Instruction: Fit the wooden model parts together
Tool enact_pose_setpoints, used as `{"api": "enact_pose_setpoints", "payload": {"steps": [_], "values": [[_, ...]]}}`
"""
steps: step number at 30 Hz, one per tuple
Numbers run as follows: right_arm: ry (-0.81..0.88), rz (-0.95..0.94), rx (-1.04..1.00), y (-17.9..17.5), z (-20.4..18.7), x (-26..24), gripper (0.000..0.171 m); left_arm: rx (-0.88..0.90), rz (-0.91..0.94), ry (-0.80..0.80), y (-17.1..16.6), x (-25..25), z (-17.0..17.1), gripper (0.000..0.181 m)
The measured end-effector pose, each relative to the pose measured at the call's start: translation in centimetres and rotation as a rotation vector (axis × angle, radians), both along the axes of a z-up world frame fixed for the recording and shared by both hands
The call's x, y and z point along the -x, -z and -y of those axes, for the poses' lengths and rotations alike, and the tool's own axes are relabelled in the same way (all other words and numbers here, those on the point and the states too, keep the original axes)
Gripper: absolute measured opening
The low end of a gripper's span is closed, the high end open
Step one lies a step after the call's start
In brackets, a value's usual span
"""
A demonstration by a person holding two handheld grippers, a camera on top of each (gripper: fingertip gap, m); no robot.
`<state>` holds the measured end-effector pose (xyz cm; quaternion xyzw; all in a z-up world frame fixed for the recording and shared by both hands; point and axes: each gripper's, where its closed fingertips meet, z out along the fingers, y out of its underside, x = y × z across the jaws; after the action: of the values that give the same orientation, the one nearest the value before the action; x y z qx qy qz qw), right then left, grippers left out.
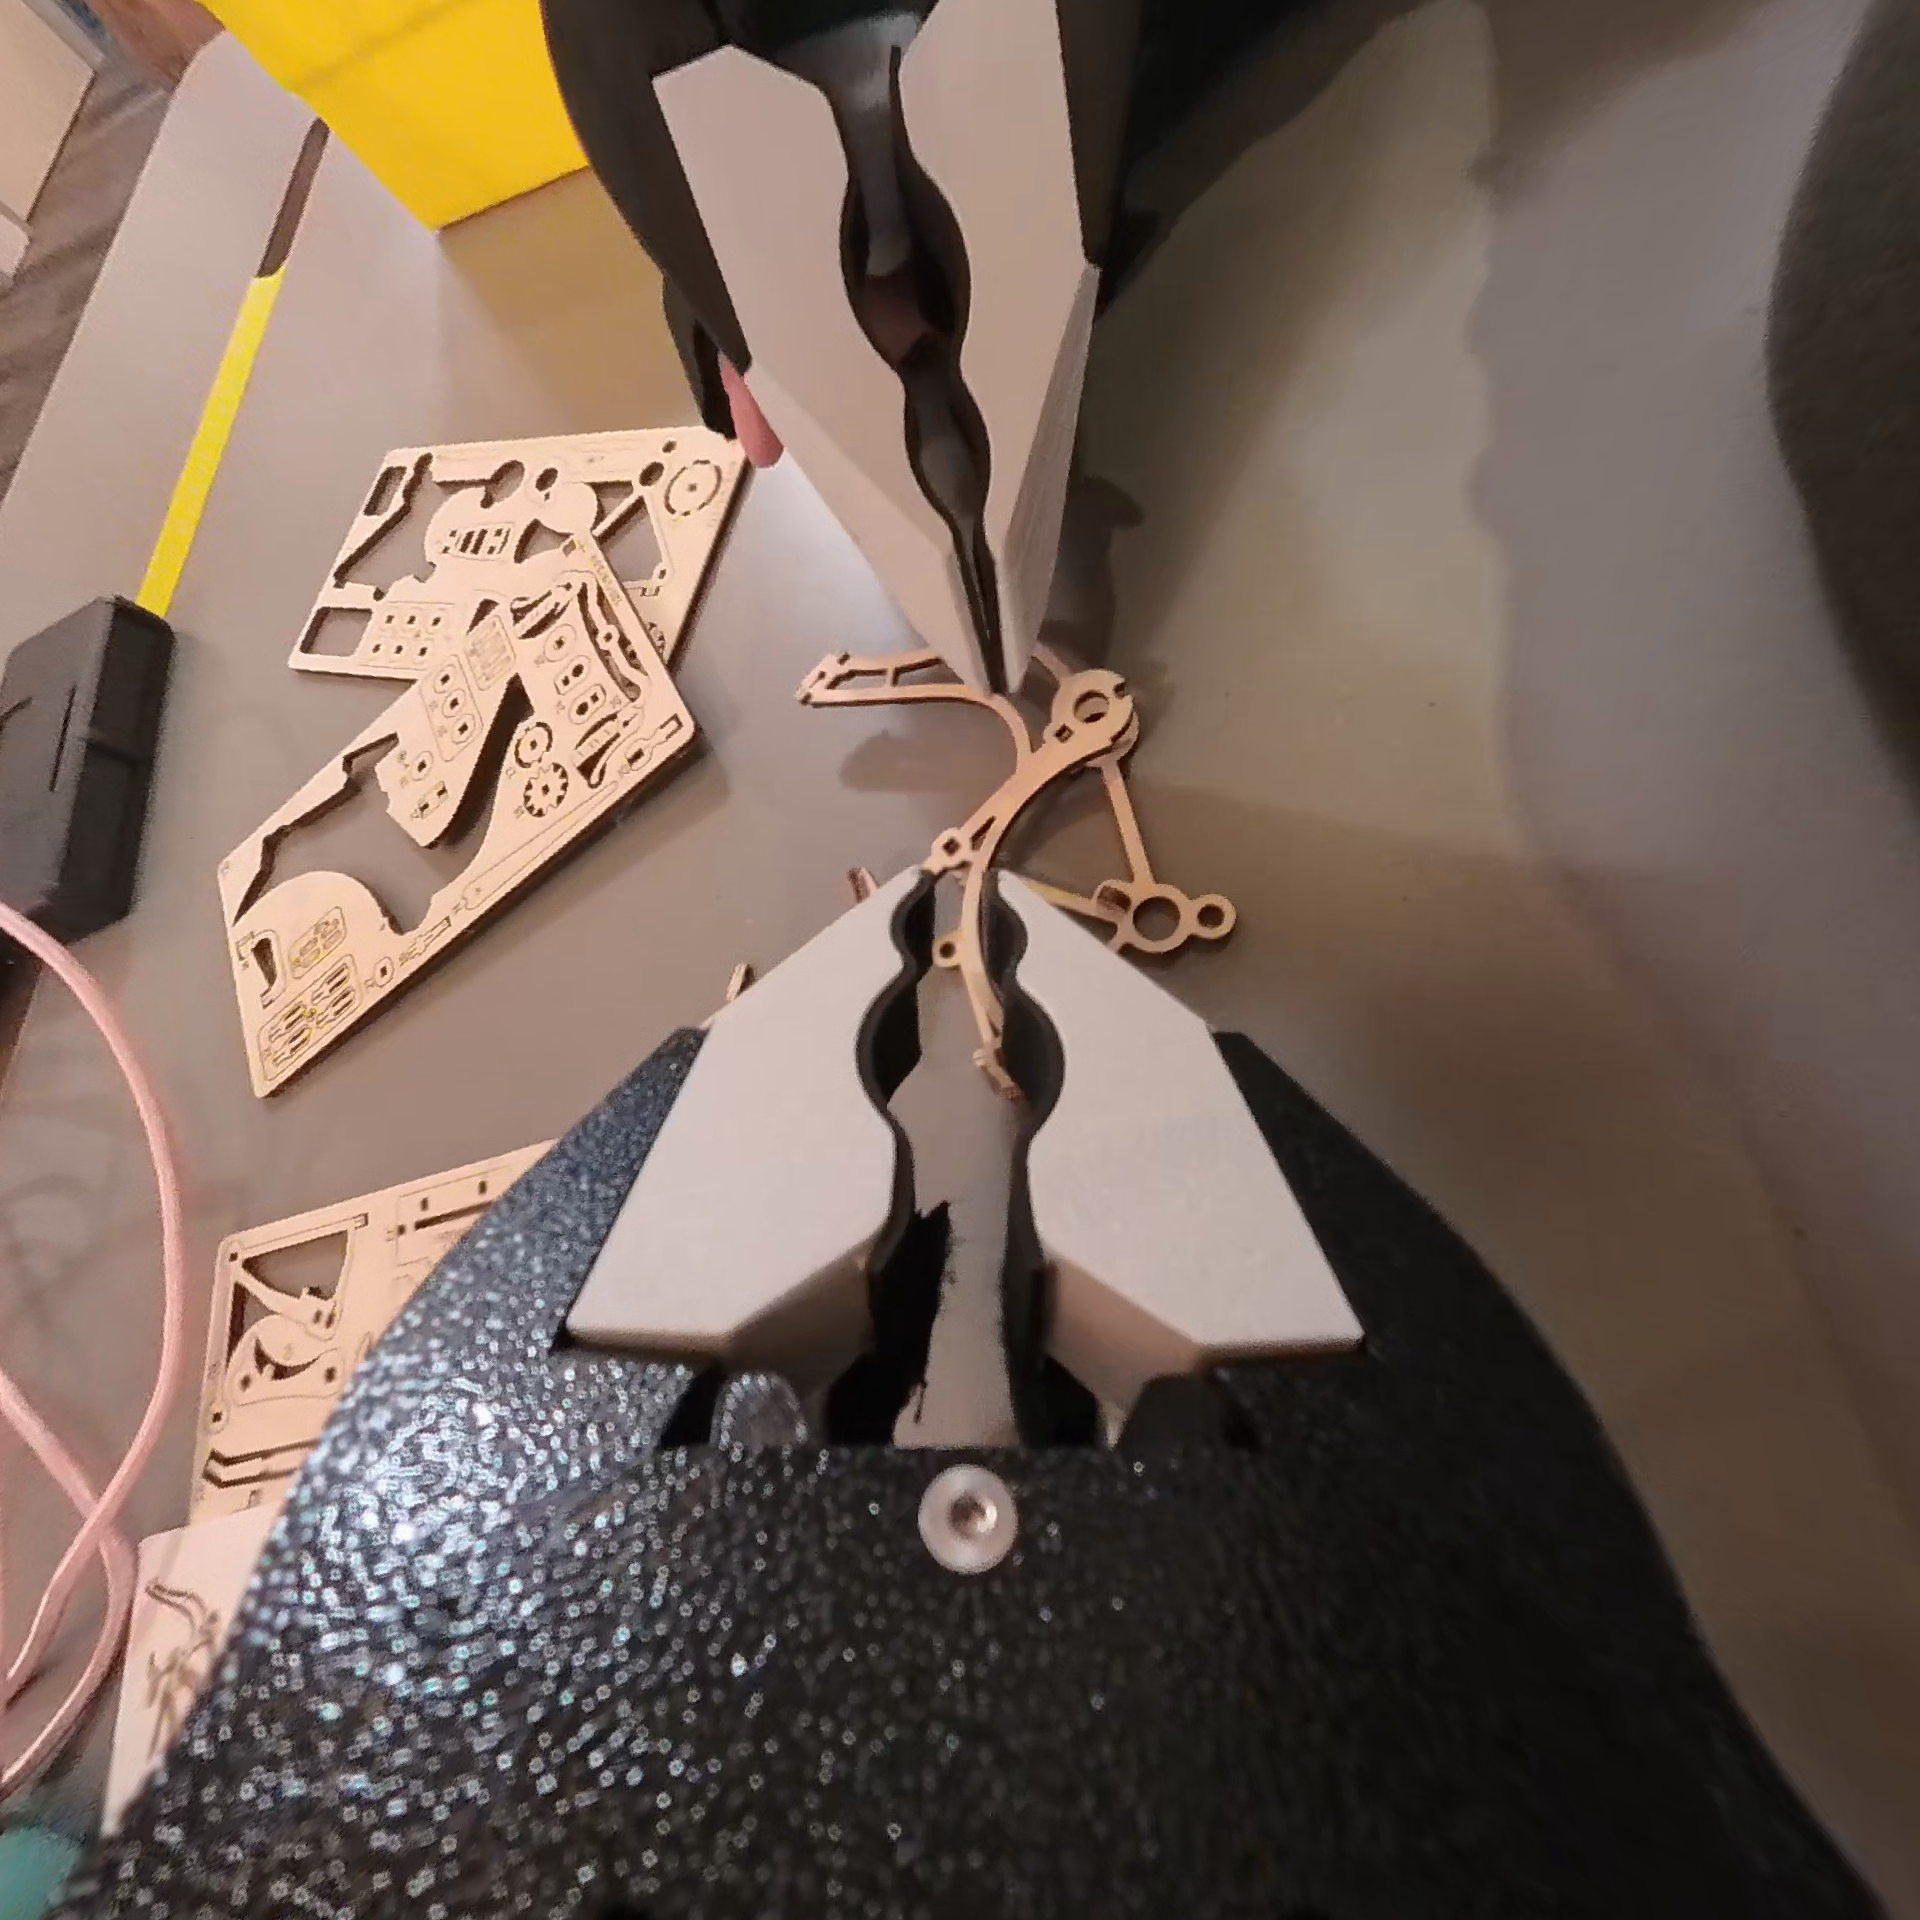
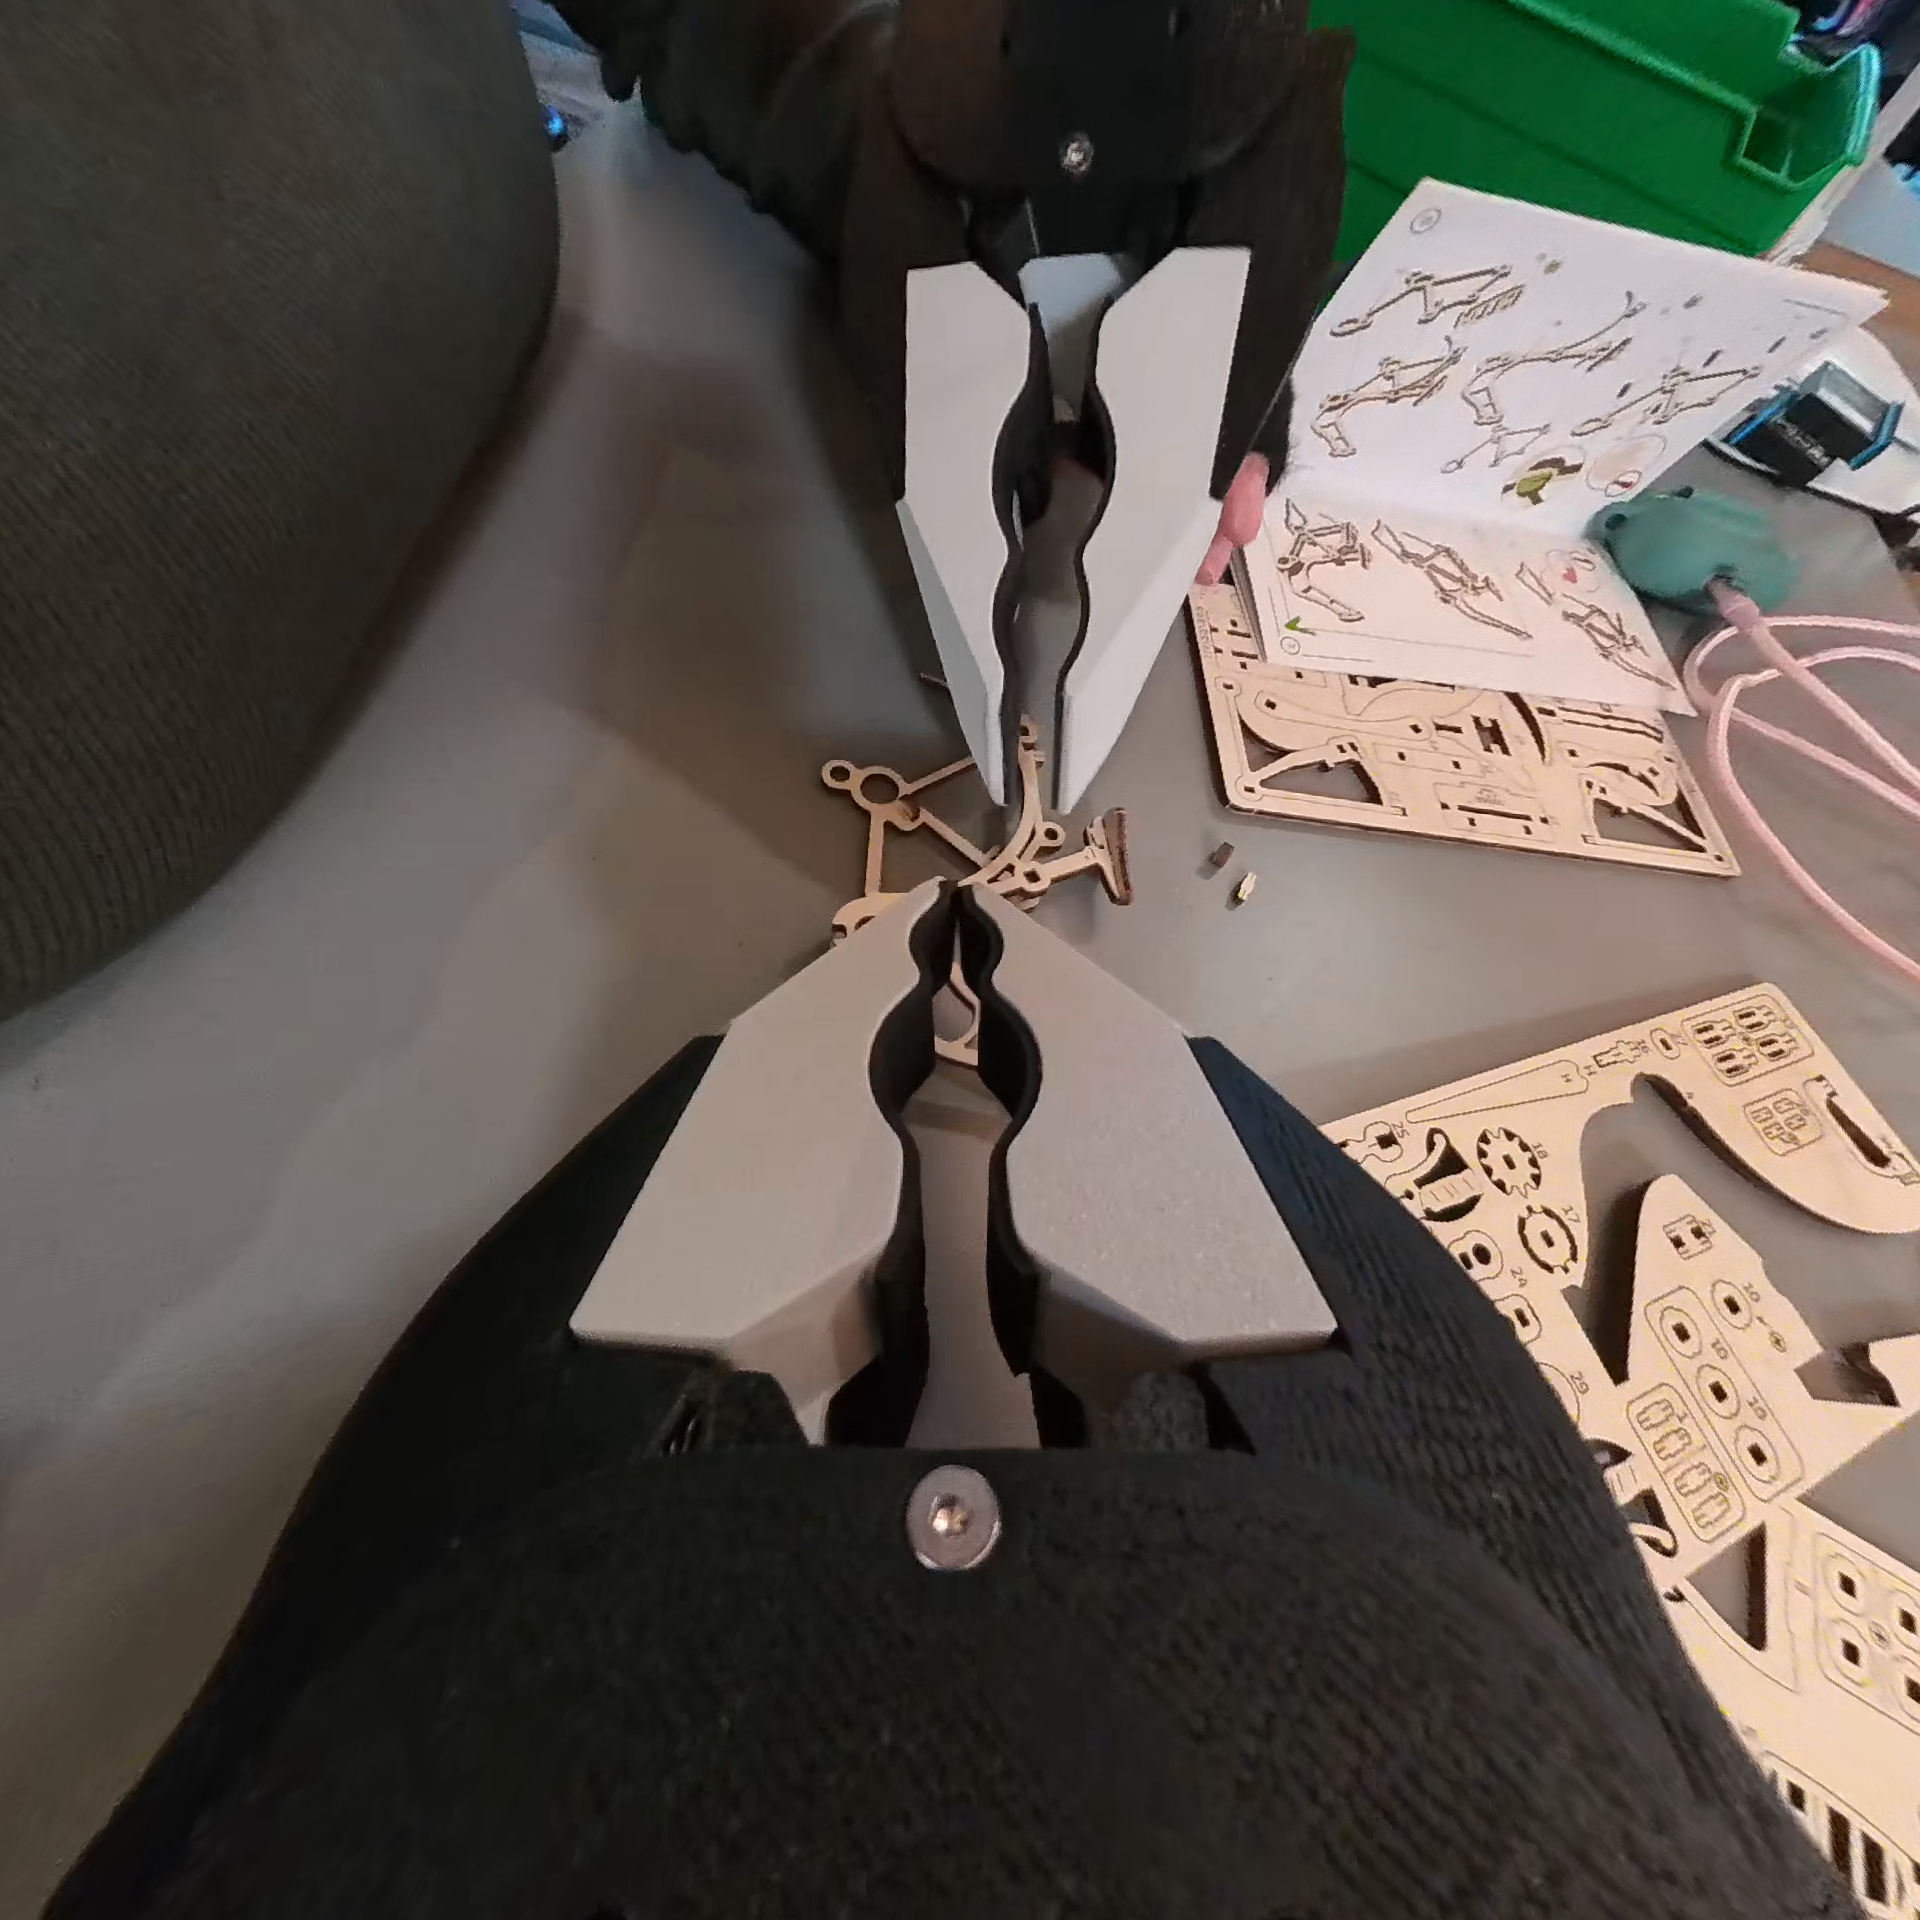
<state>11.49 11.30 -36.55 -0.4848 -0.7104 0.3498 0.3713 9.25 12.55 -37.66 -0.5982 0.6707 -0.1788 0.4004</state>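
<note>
A thin wooden model assembly (image 1: 1060, 743) of a curved arc, struts and ring ends lies low over the grey table (image 1: 1455, 935). My left gripper (image 1: 961, 881) is shut on the near end of the arc, which runs back between its fingers. My right gripper (image 1: 992, 675) comes in from the far side and is shut on the other end of the assembly. In the right wrist view my right gripper (image 2: 956, 891) pinches the assembly (image 2: 1013, 868), and my left gripper (image 2: 1029, 800) faces it, tips almost touching. A small loose wooden piece (image 2: 1423, 847) lies beside them.
Punched wooden part sheets (image 1: 488, 665) (image 2: 1662, 1299) (image 2: 1455, 769) lie on the table. An open instruction booklet (image 2: 1507, 436), a green crate (image 2: 1610, 104), a yellow box (image 1: 416, 94), a black case (image 1: 73, 758), a pink cable (image 2: 1818, 707) and a dark grey cushion (image 2: 208, 416) surround the work spot. The tips of both grippers are at nearly the same place. It is some 11 cm from my left tips to the small loose wooden piece (image 2: 1423, 847).
</note>
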Motion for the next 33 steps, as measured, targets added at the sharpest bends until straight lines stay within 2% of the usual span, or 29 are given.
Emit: {"api": "enact_pose_setpoints", "payload": {"steps": [11,21,24,26,33], "values": [[0.042,0.019,0.000,0.3,-0.6,0.2,0.000,0.097,-0.007,0.018,0.8,-0.1,0.7,0.003],[0.028,0.082,-0.011,1.2,-0.2,0.3,0.000,0.047,0.003,-0.001,0.4,-0.1,0.4,0.001],[0.025,0.095,-0.024,1.5,-0.2,0.3,0.000,0.015,0.005,-0.025,0.0,-0.1,0.0,0.016],[0.025,0.096,-0.021,1.5,-0.2,0.3,0.000,0.027,-0.035,-0.028,0.6,0.0,0.0,0.020],[0.027,0.098,-0.019,1.5,-0.2,0.3,0.000,0.050,-0.067,-0.027,1.5,0.2,0.0,0.004]]}}
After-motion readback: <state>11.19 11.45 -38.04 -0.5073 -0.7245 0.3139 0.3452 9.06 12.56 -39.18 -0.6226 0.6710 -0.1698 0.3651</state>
